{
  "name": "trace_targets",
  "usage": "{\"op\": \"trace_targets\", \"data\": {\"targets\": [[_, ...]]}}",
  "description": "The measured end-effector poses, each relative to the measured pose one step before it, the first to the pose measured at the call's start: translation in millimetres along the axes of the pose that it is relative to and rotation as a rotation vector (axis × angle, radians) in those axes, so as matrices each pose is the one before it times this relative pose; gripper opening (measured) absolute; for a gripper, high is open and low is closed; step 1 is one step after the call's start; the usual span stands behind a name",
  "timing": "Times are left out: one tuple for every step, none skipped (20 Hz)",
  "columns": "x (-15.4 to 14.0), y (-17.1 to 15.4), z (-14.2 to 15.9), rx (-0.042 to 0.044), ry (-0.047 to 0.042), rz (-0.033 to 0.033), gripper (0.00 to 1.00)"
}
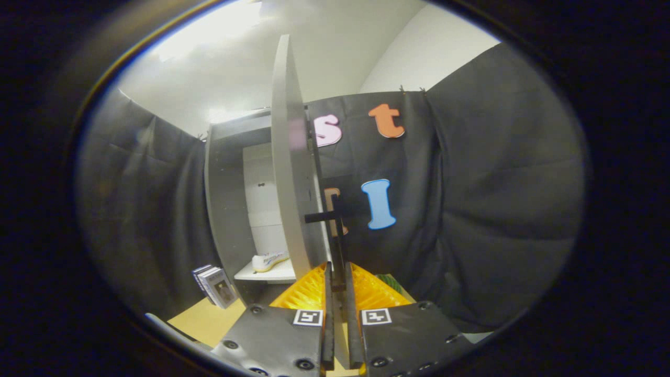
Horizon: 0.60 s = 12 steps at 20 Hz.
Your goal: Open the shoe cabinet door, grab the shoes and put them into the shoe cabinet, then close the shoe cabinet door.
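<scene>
We judge our yellow-fingered gripper (337,277) clenched on the tall grey cabinet door's (289,173) black bar handle (335,230) at twelve o'clock, to close it; the white shoe (268,261) sits shelved at ten o'clock.

The shoe cabinet (225,209) stands open at about eleven o'clock from the gripper (338,293), its grey side panel upright and a pale back wall inside. A white shelf (272,273) crosses its lower part, and one white shoe (269,261) lies directly on it, sole down, toe pointing toward three o'clock. The gripper's fingers (328,314) sit nearly closed around the door's dark handle (339,246). Below the cabinet, a tan floor surface (209,319) carries a small stack of books (215,285), leaning at nine o'clock from the shelf's front edge, near the cabinet's side panel.
</scene>
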State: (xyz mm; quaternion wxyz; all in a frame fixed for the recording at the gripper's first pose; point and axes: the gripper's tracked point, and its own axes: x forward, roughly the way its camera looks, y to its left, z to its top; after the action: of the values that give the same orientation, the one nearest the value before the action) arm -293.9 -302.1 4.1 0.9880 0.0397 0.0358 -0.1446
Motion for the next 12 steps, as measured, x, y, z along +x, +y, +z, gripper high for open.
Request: {"op": "trace_targets", "data": {"targets": [[-6.74,-6.94,2.53,0.00328,-0.01089,-0.01561,0.13],[-4.12,1.55,0.79,0.00377,-0.00584,0.00056,0.13],[-9.47,-3.44,-3.93,-0.00967,-0.00326,-0.01402,0.13],[-3.34,1.80,-2.28,-0.00684,-0.00372,0.00032,0.13],[-1.73,2.62,-2.58,-0.00522,-0.00001,0.00253,0.13],[-2.46,5.76,-3.57,-0.00105,0.00525,0.00932,0.13],[-2.22,6.60,-6.33,-0.00067,0.00835,0.01069,0.13],[-2.11,7.74,-5.70,-0.00136,0.00892,0.01434,0.13],[-1.84,9.02,-7.69,-0.00417,0.00884,0.01443,0.13],[-0.25,10.06,-8.77,-0.00474,0.01212,0.01658,0.13],[0.41,10.24,-10.95,-0.00386,0.01559,0.01637,0.13],[1.33,11.52,-11.61,-0.00184,0.01862,0.01837,0.13]]}}
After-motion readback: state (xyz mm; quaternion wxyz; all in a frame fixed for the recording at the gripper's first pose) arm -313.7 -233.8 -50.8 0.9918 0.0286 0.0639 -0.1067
